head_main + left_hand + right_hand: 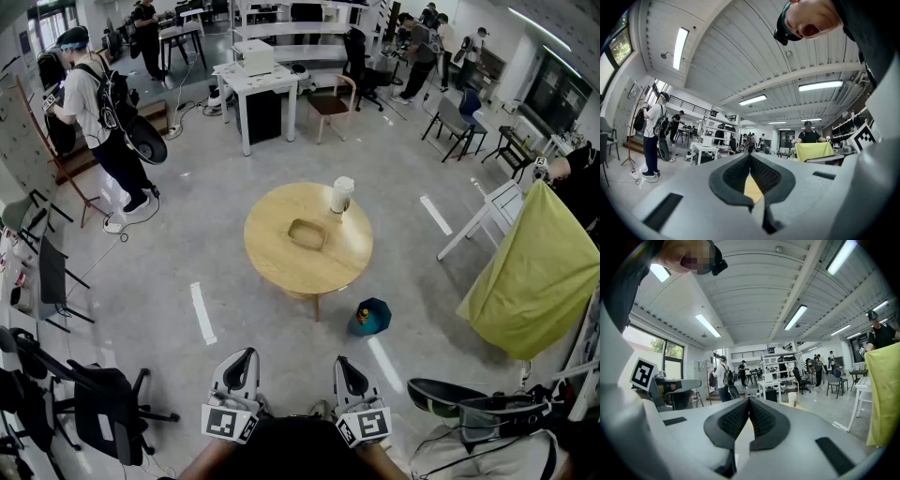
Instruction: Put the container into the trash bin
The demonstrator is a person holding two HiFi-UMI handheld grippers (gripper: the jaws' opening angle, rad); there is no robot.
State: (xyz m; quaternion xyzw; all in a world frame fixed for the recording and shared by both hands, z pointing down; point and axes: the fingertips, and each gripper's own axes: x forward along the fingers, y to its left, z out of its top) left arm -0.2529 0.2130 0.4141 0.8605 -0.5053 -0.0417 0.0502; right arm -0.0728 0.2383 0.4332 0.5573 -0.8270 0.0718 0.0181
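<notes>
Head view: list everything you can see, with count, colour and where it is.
Round wooden table: one, light wood, floor centre.
Shallow tray-like container: one, tan, table middle.
Lidded cup: one, white, table's far edge.
Small trash bin: one, teal, floor by the table's near right.
Draped cloth: one, yellow, right.
Office chair: one, black, near left.
Floor tape strips: three, white, around the table.
Person with backpack: one, white shirt, far left.
Left gripper: one, grey, bottom, shut, empty.
Right gripper: one, grey, bottom, shut, empty.
</notes>
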